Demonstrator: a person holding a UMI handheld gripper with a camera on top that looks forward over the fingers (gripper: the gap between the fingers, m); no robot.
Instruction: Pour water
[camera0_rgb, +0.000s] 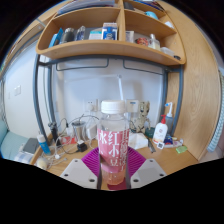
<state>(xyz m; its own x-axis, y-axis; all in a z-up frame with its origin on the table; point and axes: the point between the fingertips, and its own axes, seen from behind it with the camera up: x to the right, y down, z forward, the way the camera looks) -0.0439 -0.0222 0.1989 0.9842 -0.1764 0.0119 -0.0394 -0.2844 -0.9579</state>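
A clear plastic bottle (113, 140) with a white cap and a pink label bearing red characters stands upright between my fingers. It holds a pinkish liquid. My gripper (112, 165) is shut on the bottle, with the magenta pads (93, 160) pressing on both of its sides. The bottle is held above the wooden desk (178, 158). A white cup (135, 141) sits on the desk just right of the bottle, partly hidden by it.
The desk behind is cluttered: a white bottle with a red cap (160, 129), small jars and bottles (45, 148) at the left, a yellow item (178, 146). A wooden shelf (110, 45) with books hangs overhead. A white wall stands behind.
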